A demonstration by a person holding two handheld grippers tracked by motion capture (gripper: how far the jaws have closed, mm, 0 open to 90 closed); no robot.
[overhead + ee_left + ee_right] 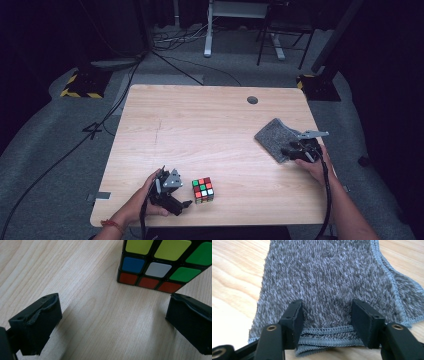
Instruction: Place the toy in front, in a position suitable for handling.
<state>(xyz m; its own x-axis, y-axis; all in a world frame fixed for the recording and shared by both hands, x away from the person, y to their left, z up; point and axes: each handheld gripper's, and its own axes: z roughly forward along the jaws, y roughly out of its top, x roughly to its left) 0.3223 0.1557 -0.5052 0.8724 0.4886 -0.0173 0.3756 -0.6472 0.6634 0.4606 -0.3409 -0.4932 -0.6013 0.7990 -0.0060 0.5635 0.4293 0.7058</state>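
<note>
A scrambled colour cube point(203, 190) stands near the table's front edge. My left gripper point(181, 196) lies just to its left, held low by a hand. In the left gripper view its jaws are spread wide over bare wood, open point(115, 302), with the cube point(160, 262) a little ahead and not between them. A folded grey fleecy cloth point(274, 136) lies at the right side of the table. My right gripper point(289, 150) sits at the cloth's near edge. Its jaws stand apart, open point(327, 312), astride the stitched hem of the cloth point(327, 277) without squeezing it.
The wooden table point(200, 125) has a round cable hole point(252, 100) at the back right. Beyond its far edge, cables, desk legs and yellow-black striped bases lie on the grey floor. The cloth rests close to the right edge.
</note>
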